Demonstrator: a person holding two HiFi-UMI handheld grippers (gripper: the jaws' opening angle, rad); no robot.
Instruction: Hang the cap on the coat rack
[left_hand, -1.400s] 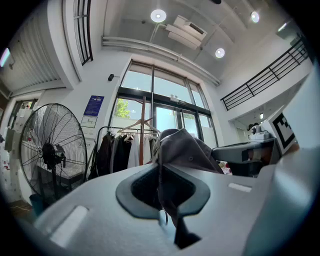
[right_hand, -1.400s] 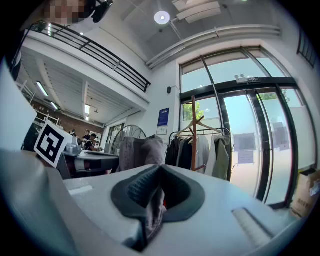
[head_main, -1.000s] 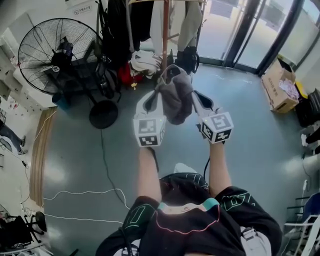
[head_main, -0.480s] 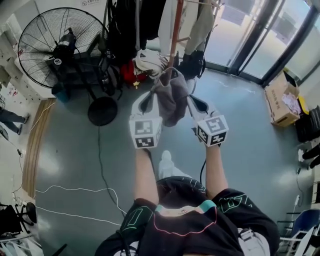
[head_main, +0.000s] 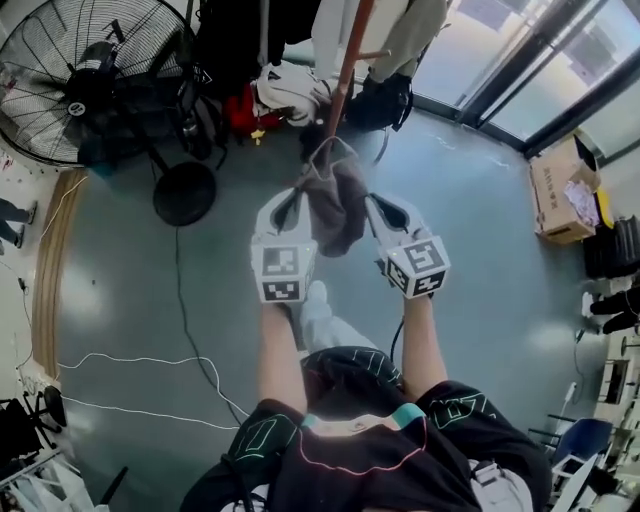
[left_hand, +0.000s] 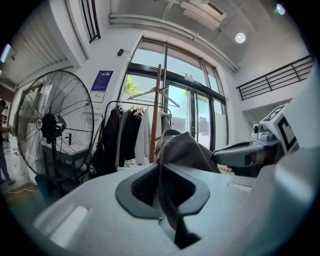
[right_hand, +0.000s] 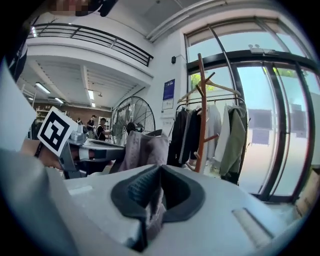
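Note:
A grey cap (head_main: 332, 205) hangs between my two grippers in the head view, held up in front of the person. My left gripper (head_main: 296, 200) is shut on the cap's left side, and its cloth (left_hand: 185, 150) runs down between the jaws. My right gripper (head_main: 373, 204) is shut on the right side, with grey cloth (right_hand: 145, 150) pinched in its jaws. The wooden coat rack (head_main: 352, 55) stands just beyond the cap; its pole (left_hand: 156, 115) and pegs (right_hand: 201, 110) show in both gripper views, with coats hanging on and behind it.
A big black floor fan (head_main: 75, 85) stands at the far left, its round base (head_main: 184, 193) near the rack. Clothes and bags (head_main: 285, 95) lie piled at the rack's foot. White cables (head_main: 150, 360) cross the floor at left. A cardboard box (head_main: 562, 190) sits right, by the glass doors.
The person has stepped forward: the cap and both grippers are nearer the rack's foot, and the fan and box have slid toward the frame edges. Both grips are unchanged.

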